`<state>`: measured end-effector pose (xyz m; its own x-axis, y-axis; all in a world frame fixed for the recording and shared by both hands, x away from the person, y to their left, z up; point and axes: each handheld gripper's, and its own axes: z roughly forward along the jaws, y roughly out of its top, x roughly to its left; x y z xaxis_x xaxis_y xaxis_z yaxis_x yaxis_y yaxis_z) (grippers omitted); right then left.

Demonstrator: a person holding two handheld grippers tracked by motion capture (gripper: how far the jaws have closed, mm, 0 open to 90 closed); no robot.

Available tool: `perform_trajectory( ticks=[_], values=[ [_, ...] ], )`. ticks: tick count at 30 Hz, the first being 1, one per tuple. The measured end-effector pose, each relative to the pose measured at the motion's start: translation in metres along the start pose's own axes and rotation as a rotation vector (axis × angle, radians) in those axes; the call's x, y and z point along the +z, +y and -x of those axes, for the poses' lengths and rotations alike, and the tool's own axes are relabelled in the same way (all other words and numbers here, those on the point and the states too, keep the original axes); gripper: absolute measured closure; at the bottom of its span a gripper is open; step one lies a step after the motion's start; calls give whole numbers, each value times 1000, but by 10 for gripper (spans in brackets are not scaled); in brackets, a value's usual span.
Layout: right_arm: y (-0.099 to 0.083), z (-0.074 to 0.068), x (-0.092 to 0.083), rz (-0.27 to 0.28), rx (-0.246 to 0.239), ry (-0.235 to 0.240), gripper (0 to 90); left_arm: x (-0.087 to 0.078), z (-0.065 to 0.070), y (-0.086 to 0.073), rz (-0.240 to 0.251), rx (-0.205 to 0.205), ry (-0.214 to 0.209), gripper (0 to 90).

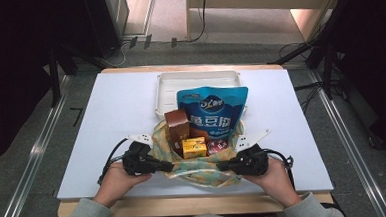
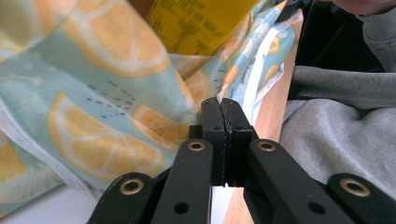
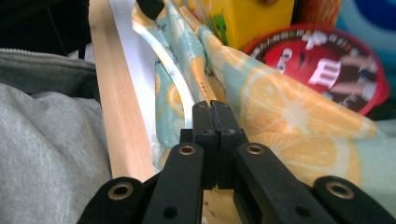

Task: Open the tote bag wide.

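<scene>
Lemon-print cloth bag (image 1: 199, 161) at the near middle of the white worktop (image 1: 116, 117), holding a blue pouch (image 1: 213, 110), brown box (image 1: 177, 125), yellow carton (image 1: 194, 147) and red-lidded tub (image 1: 217, 147); a white tray (image 1: 167, 85) lies just beyond. Left tool (image 1: 170, 166) and right tool (image 1: 221, 165) are both fully closed, each pinching a thin edge of fabric at the bag's near rim. Likely risk: such a slight hold on thin cloth may slip under load, letting the rim sag and the tall, leaning pouch tip out.
</scene>
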<state>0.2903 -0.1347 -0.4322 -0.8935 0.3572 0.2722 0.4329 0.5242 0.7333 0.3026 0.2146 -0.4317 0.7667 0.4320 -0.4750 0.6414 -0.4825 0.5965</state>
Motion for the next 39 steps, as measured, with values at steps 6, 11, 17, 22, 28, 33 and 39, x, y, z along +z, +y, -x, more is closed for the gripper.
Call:
perform_trajectory(
  ticks=[6,11,17,22,28,33,39],
  values=[
    [-9,5,7,3,-13,-8,900,4,-11,-3,5,-31,29,900],
    [-20,12,8,-1,25,-24,900,-1,-25,-9,33,-106,40,900],
    [-24,14,18,-52,37,-26,900,-3,-22,-6,43,-77,53,900],
    [-22,13,11,-25,40,-15,881,-10,-15,-3,75,-48,71,876],
    [-14,7,-4,11,43,6,699,-21,-5,4,96,-21,76,811],
    [-9,1,-22,40,56,2,650,-31,7,13,100,5,83,776],
    [6,2,-46,84,70,-38,718,-42,17,27,120,13,77,752]
  ],
)
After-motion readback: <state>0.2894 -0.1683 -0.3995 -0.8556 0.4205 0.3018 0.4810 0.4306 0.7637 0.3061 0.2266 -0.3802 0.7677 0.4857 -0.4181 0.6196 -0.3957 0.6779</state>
